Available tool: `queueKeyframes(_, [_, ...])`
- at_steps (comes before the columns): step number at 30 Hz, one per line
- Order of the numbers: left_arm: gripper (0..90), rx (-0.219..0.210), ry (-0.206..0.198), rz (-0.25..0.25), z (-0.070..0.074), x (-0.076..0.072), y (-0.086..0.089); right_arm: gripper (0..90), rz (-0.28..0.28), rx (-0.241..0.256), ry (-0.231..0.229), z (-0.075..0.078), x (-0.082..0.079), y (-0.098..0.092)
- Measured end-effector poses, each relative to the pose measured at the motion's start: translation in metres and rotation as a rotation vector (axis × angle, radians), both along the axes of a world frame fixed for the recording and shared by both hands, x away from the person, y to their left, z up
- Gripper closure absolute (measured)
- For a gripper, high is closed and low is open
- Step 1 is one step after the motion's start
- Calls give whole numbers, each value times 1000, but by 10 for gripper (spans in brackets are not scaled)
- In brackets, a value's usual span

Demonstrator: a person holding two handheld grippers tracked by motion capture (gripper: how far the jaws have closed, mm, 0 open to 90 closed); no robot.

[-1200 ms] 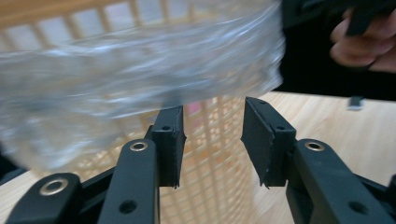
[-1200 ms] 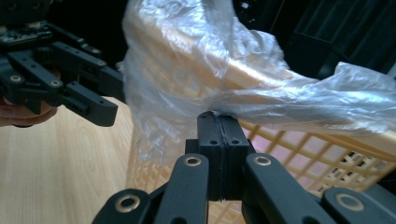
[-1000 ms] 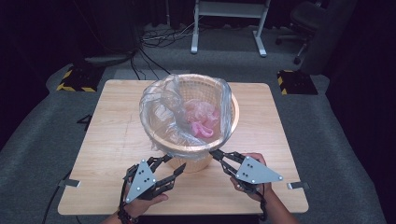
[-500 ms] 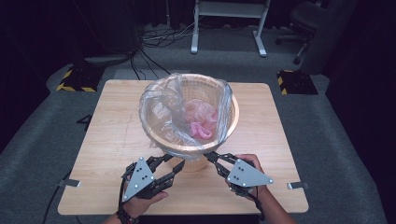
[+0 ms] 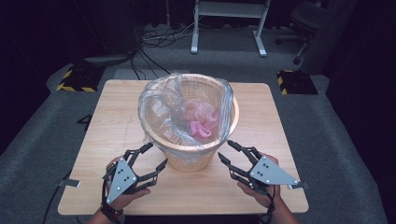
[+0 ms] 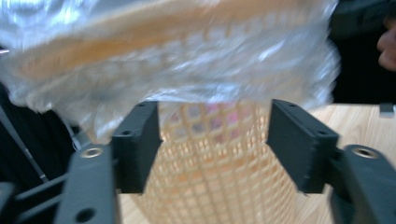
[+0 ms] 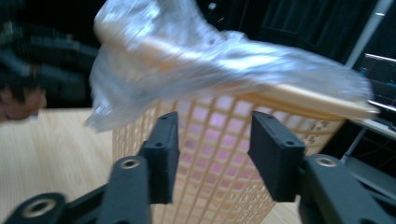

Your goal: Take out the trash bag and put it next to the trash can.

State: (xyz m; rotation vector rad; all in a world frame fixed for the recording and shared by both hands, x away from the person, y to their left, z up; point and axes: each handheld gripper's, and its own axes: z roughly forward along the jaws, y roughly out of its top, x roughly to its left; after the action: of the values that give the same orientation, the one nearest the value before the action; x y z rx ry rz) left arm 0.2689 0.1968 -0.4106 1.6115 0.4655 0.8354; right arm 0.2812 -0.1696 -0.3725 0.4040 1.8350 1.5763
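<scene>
High view: a basket (image 5: pixel 189 140) stands near the middle of the table (image 5: pixel 280 140), lined with a clear bag (image 5: pixel 161 109) whose edge is folded out over the rim; crumpled pink stuff (image 5: pixel 203 120) lies inside the bag, towards the right side; the left gripper (image 5: pixel 152 158) sits at the front left of the basket, held in a hand (image 5: pixel 122 186), jaws spread and pointing up-right at the basket's lower wall, just short of it; the right gripper (image 5: pixel 229 153) sits at the front right, held in a hand (image 5: pixel 259 186), jaws likewise spread and aimed up-left at the basket; neither grips anything; the two are well apart, with the basket's base between them; a grey plate tops each tool.

Left gripper view: the two black jaws stand wide open with nothing between the pads; the basket (image 6: pixel 215 186) rises just beyond them, its lattice wall crossing the gap; the bag (image 6: pixel 187 70) hangs over the rim above the jaw tips, blurred; pink shows through the lattice; bare table (image 6: pixel 359 121) lies at the right.

Right gripper view: the jaws are parted and empty; the basket (image 7: pixel 219 177) stands close ahead, its lattice showing pink behind it; the bag (image 7: pixel 187 60) drapes over the rim and sags down at the left, above the left jaw; table (image 7: pixel 51 149) spreads to the left.
</scene>
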Motion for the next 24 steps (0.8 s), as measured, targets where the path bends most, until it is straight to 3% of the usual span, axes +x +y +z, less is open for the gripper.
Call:
queueKeyframes(4, [233,11,5,13,-8,10,8,443,5,105,20,9,-1,-5])
queueKeyframes(7, [177,37,19,20,-14,19,12,422,25,143,29,14,-4,-4])
queueKeyframes(12, [161,17,66,1,-19,32,15,411,8,143,40,21,-6,3])
queueKeyframes(15, [186,21,68,-18,-19,35,12,428,7,158,49,23,-4,5])
queueKeyframes(18, [266,33,71,-44,-19,34,7,460,2,159,54,24,-4,9])
queueKeyframes(24, [261,26,78,-29,-19,33,-1,692,-20,137,68,24,-2,12])
